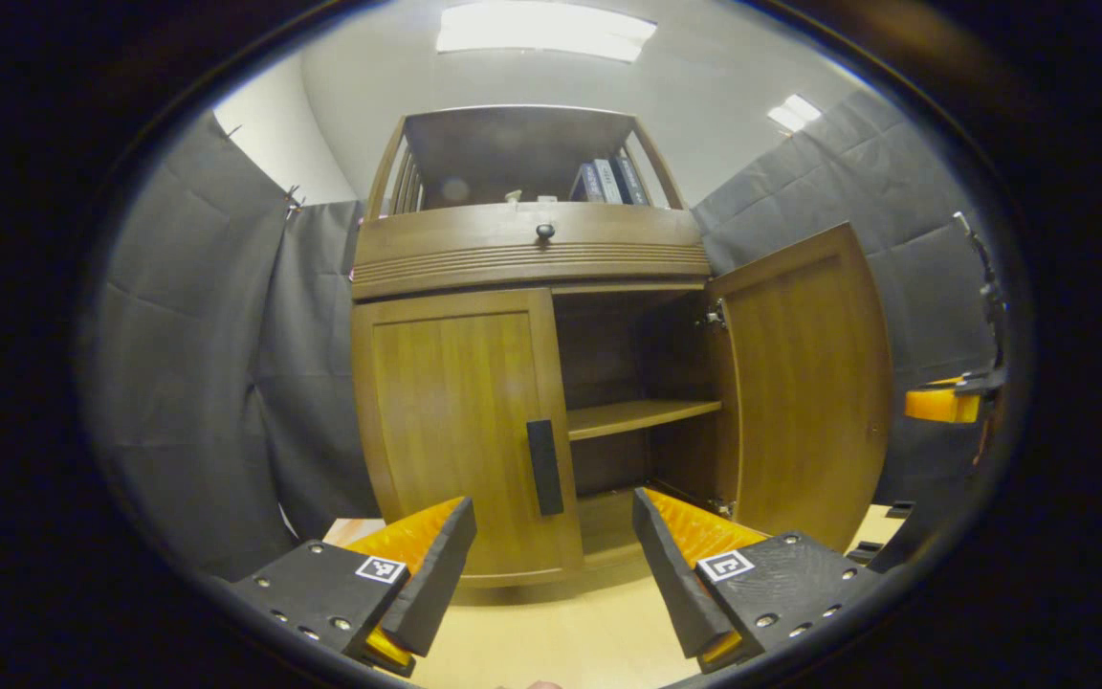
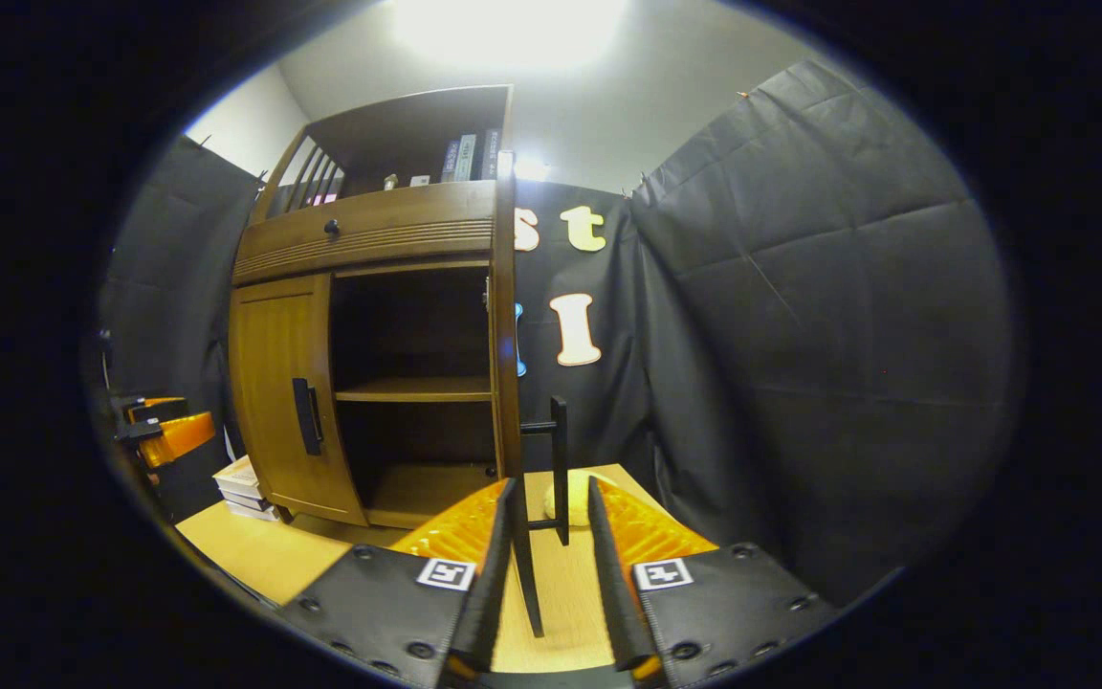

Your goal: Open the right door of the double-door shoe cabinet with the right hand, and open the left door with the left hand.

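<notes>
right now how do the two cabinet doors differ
The right door is swung wide open, baring the shelf; the left door is shut flush. The right door's handle sits between the right hand-held gripper's fingers; the left door's handle is untouched. Both are brown wood.

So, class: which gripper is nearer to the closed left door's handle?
Left. The left gripper hangs open straight in front of the left door's handle, not touching it. The right gripper is off by the opened right door, straddling that door's handle.
</notes>
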Available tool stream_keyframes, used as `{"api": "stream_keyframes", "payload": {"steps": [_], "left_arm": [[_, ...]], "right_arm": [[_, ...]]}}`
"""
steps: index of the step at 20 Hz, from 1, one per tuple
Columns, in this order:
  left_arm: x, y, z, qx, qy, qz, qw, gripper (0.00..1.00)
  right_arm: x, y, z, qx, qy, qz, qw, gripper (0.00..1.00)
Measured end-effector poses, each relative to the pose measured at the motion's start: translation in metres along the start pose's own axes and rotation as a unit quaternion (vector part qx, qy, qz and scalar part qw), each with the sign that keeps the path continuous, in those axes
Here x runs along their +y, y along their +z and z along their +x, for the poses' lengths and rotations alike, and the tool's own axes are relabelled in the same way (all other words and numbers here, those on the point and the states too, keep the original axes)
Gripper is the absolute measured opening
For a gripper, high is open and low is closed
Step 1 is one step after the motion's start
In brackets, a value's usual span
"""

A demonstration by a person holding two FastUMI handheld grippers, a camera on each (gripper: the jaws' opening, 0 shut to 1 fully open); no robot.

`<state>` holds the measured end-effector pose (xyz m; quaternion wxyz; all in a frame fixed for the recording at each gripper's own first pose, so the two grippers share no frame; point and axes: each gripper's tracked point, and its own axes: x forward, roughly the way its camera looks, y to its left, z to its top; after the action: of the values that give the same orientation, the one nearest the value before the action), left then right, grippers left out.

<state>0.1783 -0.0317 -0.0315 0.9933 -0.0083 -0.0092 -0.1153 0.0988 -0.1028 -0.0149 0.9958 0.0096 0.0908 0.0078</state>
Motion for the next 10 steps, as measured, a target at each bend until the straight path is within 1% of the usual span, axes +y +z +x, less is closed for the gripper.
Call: {"api": "stream_keyframes", "payload": {"steps": [3,5,6,7,9,10], "left_arm": [[0.002,0.001,0.034,-0.005,0.001,-0.006,1.0,0.96],[0.003,0.001,0.052,-0.009,0.002,-0.007,1.0,0.96],[0.003,0.001,0.061,-0.01,0.003,-0.005,1.0,0.96],[0.005,0.002,0.07,-0.014,0.007,-0.003,1.0,0.96],[0.008,0.002,0.086,-0.018,0.014,-0.003,1.0,0.95],[0.009,0.0,0.096,-0.019,0.016,-0.007,1.0,0.96]], "right_arm": [[0.004,0.008,-0.01,-0.011,-0.002,0.001,1.0,0.94],[0.012,0.011,-0.011,-0.017,0.003,0.006,1.0,0.92],[0.016,0.012,-0.011,-0.019,0.005,0.006,1.0,0.96],[0.021,0.01,-0.01,-0.018,0.01,0.005,1.0,0.92],[0.029,0.008,-0.008,-0.015,0.016,0.003,1.0,0.92],[0.033,0.009,-0.007,-0.017,0.019,0.0,1.0,0.96]]}}
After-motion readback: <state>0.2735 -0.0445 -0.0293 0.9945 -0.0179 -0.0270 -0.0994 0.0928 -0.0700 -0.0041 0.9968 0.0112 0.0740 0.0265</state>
